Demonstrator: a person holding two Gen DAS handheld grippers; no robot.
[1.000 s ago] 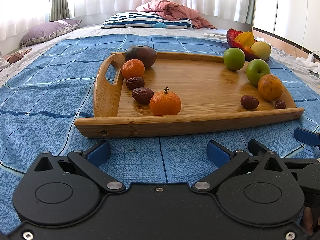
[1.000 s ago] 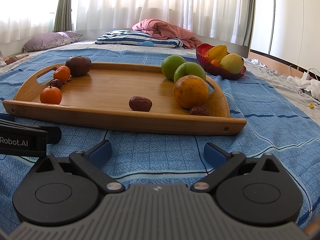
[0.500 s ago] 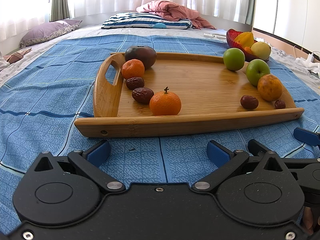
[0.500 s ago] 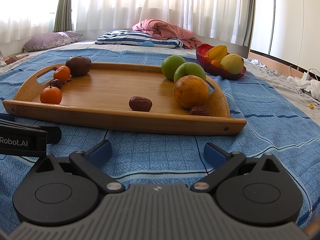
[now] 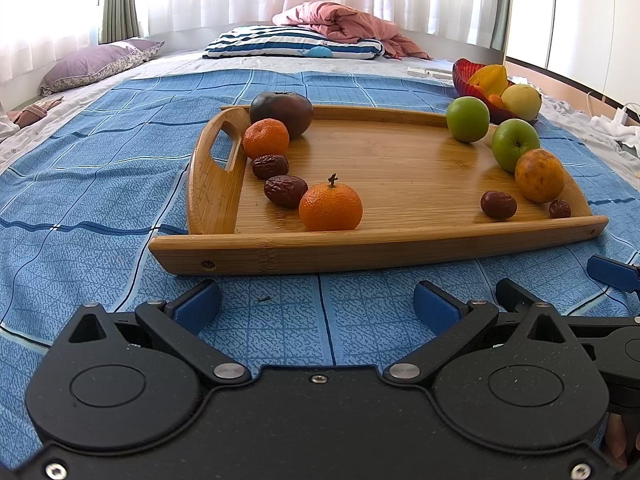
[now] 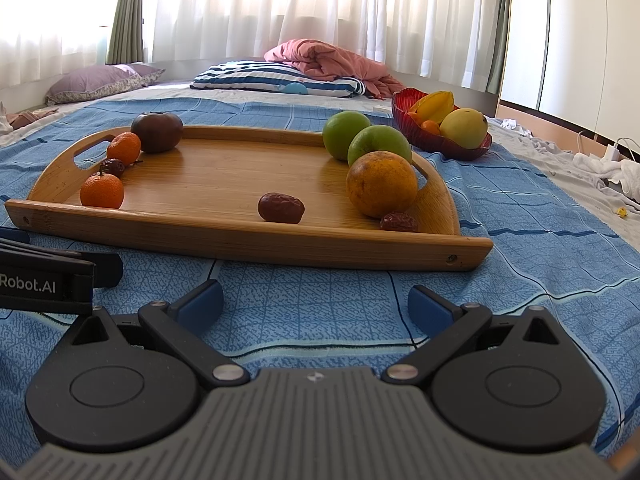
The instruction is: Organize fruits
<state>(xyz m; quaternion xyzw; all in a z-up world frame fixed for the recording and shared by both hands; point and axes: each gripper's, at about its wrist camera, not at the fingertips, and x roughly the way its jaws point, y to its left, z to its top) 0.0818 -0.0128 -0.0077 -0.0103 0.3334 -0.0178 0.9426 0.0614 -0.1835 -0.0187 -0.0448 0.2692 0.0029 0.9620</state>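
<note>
tray (image 5: 256, 256): bamboo, rectangular w/ raised rims + cut-out handles; long axis runs left–right across mid frame, on blue checked bedspread (image 5: 100, 200)
left end: dark round fruit (image 5: 281, 113), 2 glossy tangerines (image 5: 331, 207), 2 wrinkly dates (image 5: 285, 191)
right end: 2 smooth green apples (image 5: 515, 144), dull orange (image 5: 539, 175), 2 more dates
bowl (image 6: 416, 128): red ribbed glass, upper right beyond tray, holds starfruit + yellow fruit
left gripper (image 5: 316, 300): released, blue pads apart, bottom centre
right gripper (image 6: 315, 300): released too, nothing between pads

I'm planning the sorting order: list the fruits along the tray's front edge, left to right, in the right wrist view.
Small orange → loose red date → large orange → small red date, tucked against the large orange.
</note>
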